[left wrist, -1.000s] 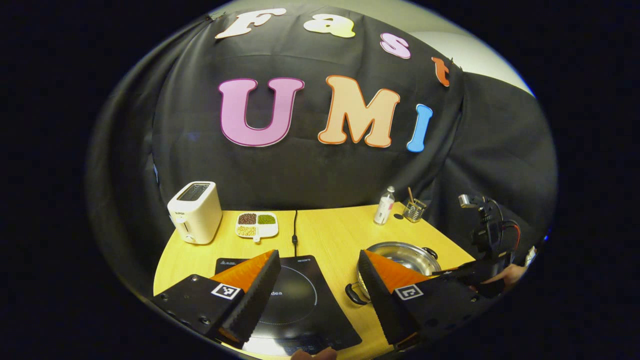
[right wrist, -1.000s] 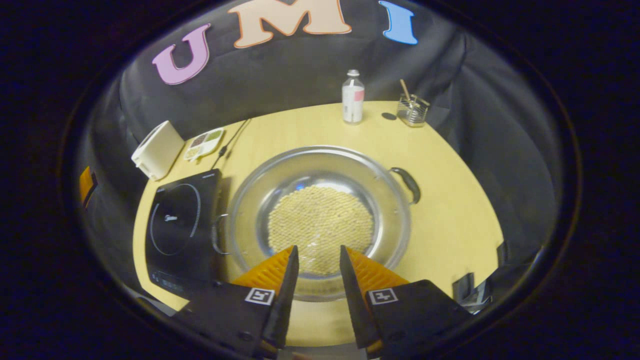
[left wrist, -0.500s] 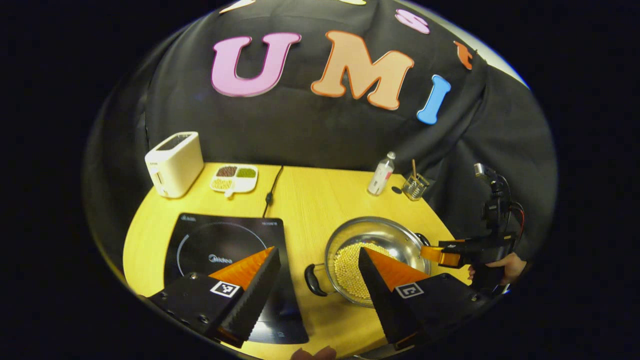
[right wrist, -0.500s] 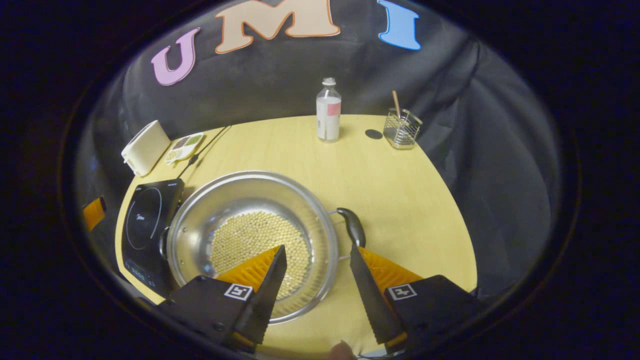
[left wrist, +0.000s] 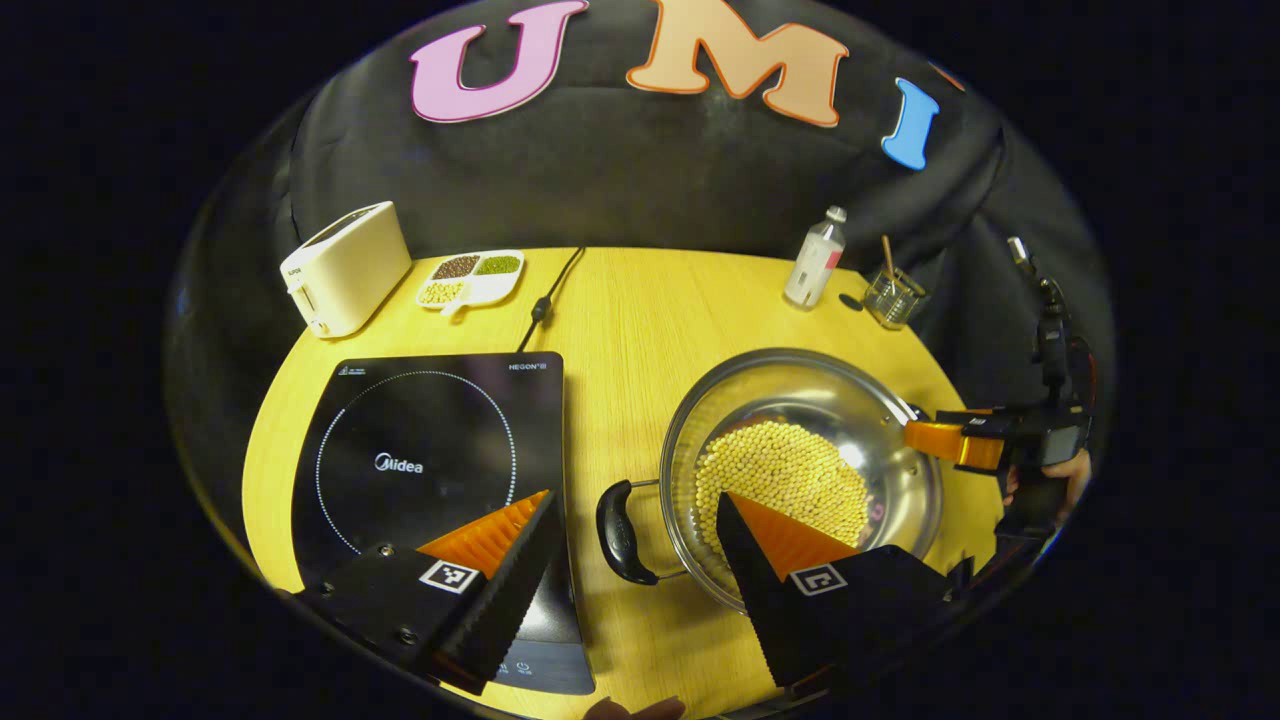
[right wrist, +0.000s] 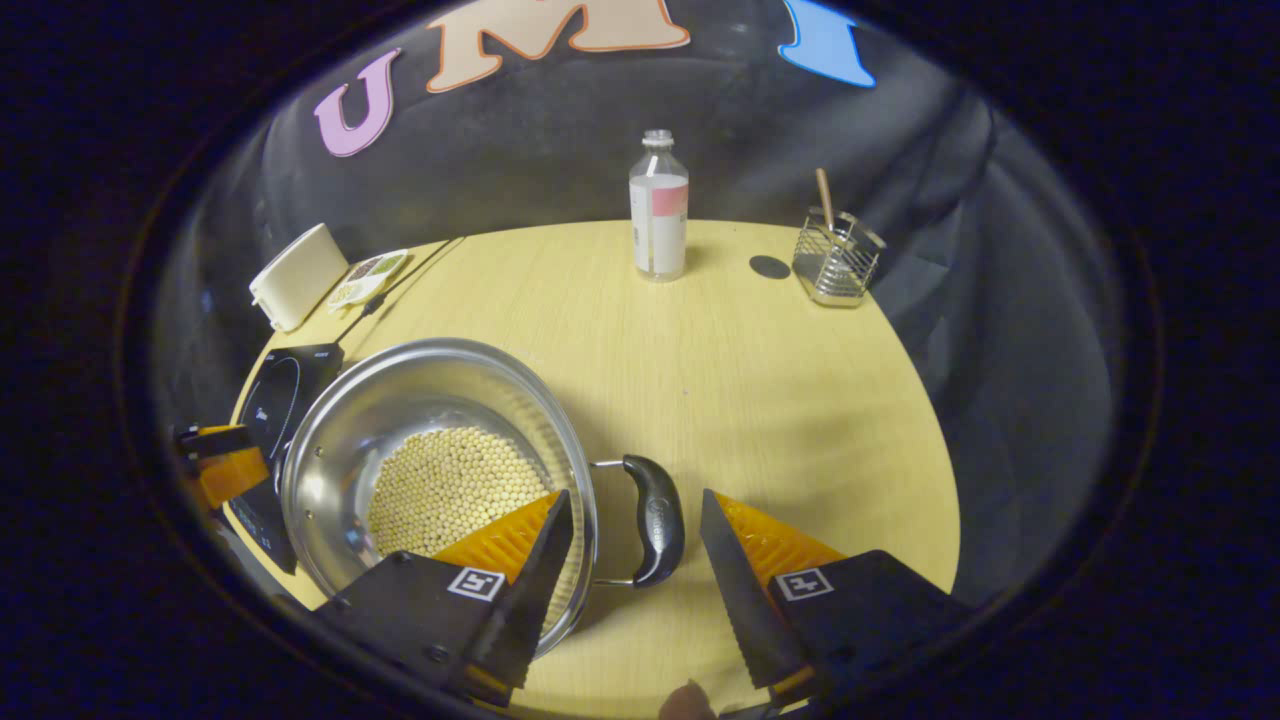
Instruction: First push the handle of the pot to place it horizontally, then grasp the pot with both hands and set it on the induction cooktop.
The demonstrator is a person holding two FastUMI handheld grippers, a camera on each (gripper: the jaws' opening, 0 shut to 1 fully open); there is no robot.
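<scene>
**Both my grippers open at the pot's two handles**

In the left gripper view, my left gripper sits at the bottom of the frame with its jaws spread wide and nothing between the fingers pressed. The pot's near black handle lies in the gap between them, touching neither finger. The pot, a steel one with a layer of yellow beans on its bottom, stands on the wooden table right of centre. The induction cooktop lies flat at left of centre, just beside the pot and apart from it. At the right edge of that frame my right gripper shows close to the pot's far rim, with a hand behind it.

In the right gripper view, my right gripper is at the bottom, jaws also wide apart. The pot's other handle stands between the fingers, clear of both. The pot fills the lower left.

Along the top of the table in the left gripper view: a white toaster at upper left, a divided dish of grains beside it, a bottle and a wire holder at upper right.
</scene>
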